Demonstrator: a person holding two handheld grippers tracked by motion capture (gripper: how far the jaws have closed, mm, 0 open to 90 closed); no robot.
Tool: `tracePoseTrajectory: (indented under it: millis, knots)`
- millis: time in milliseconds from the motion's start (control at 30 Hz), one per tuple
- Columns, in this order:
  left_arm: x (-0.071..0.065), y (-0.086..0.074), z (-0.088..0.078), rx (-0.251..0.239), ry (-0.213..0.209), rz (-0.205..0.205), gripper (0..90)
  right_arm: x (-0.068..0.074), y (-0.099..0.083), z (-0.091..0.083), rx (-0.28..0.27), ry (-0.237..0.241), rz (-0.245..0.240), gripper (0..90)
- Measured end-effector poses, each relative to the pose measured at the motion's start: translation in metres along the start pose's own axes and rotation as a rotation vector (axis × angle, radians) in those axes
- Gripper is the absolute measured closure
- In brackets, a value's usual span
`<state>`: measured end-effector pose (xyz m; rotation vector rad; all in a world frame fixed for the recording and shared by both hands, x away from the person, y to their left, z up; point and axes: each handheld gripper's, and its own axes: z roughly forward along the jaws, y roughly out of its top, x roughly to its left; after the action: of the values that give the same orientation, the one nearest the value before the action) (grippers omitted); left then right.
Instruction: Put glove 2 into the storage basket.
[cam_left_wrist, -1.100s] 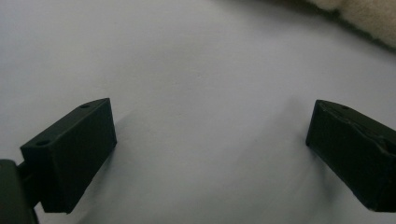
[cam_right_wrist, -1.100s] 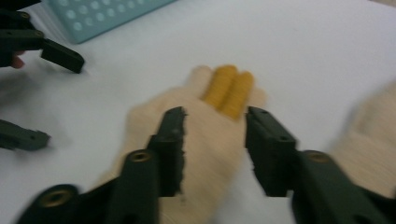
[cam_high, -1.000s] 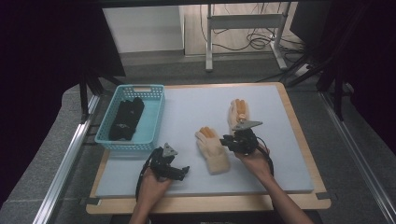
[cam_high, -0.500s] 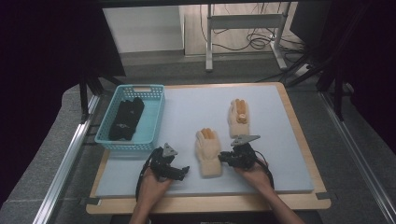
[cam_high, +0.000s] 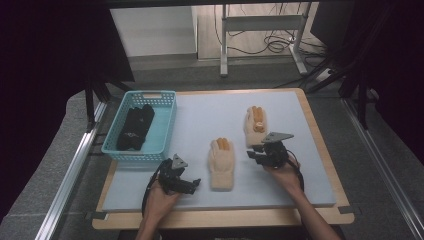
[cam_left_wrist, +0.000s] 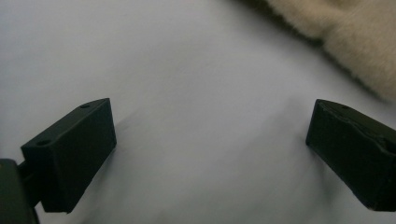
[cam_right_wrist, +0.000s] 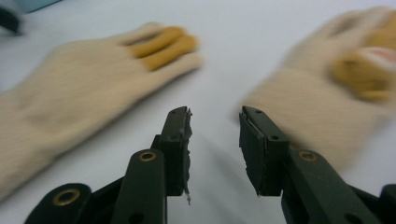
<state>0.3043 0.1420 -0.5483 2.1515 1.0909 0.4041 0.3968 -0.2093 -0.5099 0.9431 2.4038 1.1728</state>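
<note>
The right claw (cam_high: 257, 153) rests with jaws narrowly apart and empty, just right of the near cream glove (cam_high: 221, 164) and touching nothing. The left claw (cam_high: 192, 184) gapes wide, empty, at that glove's lower left. A second cream glove (cam_high: 255, 125) lies beyond the near one. Left of it sits the teal basket (cam_high: 165, 131) holding black gloves (cam_high: 135, 127), all on the grey worktop (cam_high: 210, 115).

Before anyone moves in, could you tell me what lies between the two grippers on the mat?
In the high view, one cream glove lies between the left gripper and the right gripper.
</note>
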Motion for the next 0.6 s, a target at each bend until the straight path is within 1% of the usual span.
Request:
tracePoseTrajectory:
  millis: [33, 100, 133, 167, 200, 233, 267, 333, 367, 400, 433, 500, 600]
  knots:
    - [0.002, -0.002, -0.002, -0.002, 0.006, -0.006, 1.8, 0.000, 0.000, 0.000, 0.000, 0.000, 0.000, 61.3]
    - [0.007, -0.007, -0.006, -0.004, 0.010, -0.033, 1.9, -0.013, 0.002, -0.002, -0.008, -0.024, 0.016, 60.0]
    - [0.011, -0.010, -0.008, -0.016, -0.002, -0.054, 3.4, -0.026, 0.006, -0.002, -0.011, -0.054, 0.017, 56.3]
    - [0.011, -0.010, -0.008, -0.016, -0.002, -0.054, 3.4, -0.026, 0.006, -0.002, -0.011, -0.054, 0.017, 56.3]
    - [0.011, -0.010, -0.008, -0.010, -0.001, -0.050, 3.3, -0.037, 0.009, -0.001, -0.011, -0.079, 0.016, 54.3]
    - [0.011, -0.010, -0.008, -0.010, -0.001, -0.050, 3.0, -0.037, 0.009, -0.001, -0.011, -0.079, 0.016, 54.3]
    - [0.009, -0.010, -0.007, -0.003, 0.010, -0.038, 3.0, -0.043, 0.012, 0.000, -0.008, -0.093, 0.016, 53.3]
    - [0.010, -0.010, -0.007, -0.007, 0.010, -0.038, 2.6, -0.053, 0.016, 0.003, -0.009, -0.113, 0.025, 52.3]
    - [0.009, -0.010, -0.007, -0.008, 0.010, -0.038, 2.7, -0.058, 0.018, 0.005, -0.013, -0.116, 0.028, 52.0]
    - [0.010, -0.010, -0.007, -0.009, 0.010, -0.038, 2.7, -0.066, 0.021, 0.010, -0.013, -0.122, 0.040, 50.9]
    - [0.009, -0.010, -0.007, -0.009, 0.010, -0.038, 2.7, -0.066, 0.021, 0.010, -0.013, -0.122, 0.040, 50.9]
    - [0.010, -0.010, -0.007, -0.010, 0.010, -0.038, 2.9, -0.072, 0.024, 0.016, -0.008, -0.119, 0.050, 48.5]
    - [0.010, -0.010, -0.007, -0.011, 0.010, -0.040, 3.0, -0.079, 0.027, 0.027, 0.006, -0.115, 0.041, 44.1]
